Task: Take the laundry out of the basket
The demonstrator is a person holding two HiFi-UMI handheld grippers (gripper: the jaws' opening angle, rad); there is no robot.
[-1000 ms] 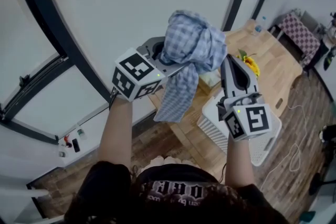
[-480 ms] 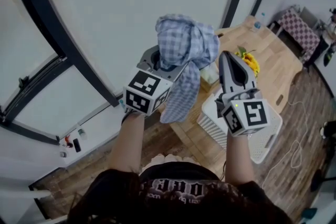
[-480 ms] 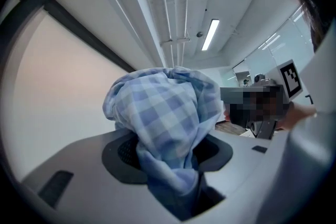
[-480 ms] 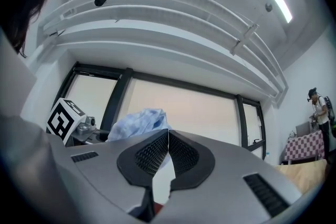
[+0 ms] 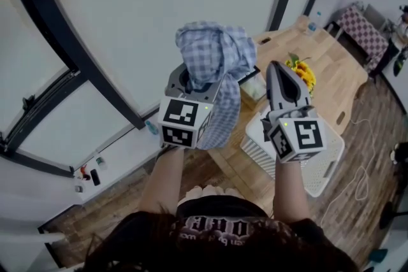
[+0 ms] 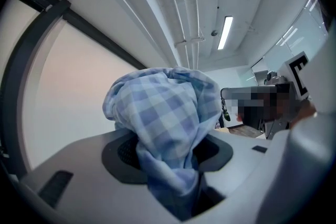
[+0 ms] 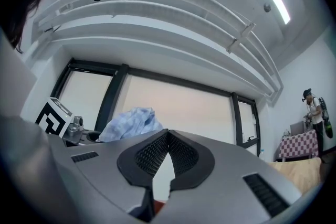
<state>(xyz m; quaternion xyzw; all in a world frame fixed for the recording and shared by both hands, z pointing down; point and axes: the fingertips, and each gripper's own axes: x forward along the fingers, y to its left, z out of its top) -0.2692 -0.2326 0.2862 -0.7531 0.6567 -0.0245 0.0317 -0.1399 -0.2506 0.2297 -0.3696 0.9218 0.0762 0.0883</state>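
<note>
Left tool (image 5: 203,83) is clamped on the checked cloth (image 5: 213,51), held well above the white basket (image 5: 328,165) on the tabletop (image 5: 331,73). Right tool (image 7: 167,136) has its jaws together and empty. The cloth is not yet set down, and the basket interior is hidden.

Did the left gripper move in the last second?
Yes. The left gripper, shut on the checked cloth, shifted right and down, away from the dark window frame.

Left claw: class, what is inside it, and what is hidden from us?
A blue checked cloth is clamped inside the left claw and bunches up above it. The cloth covers most of the claw's inner faces.
</note>
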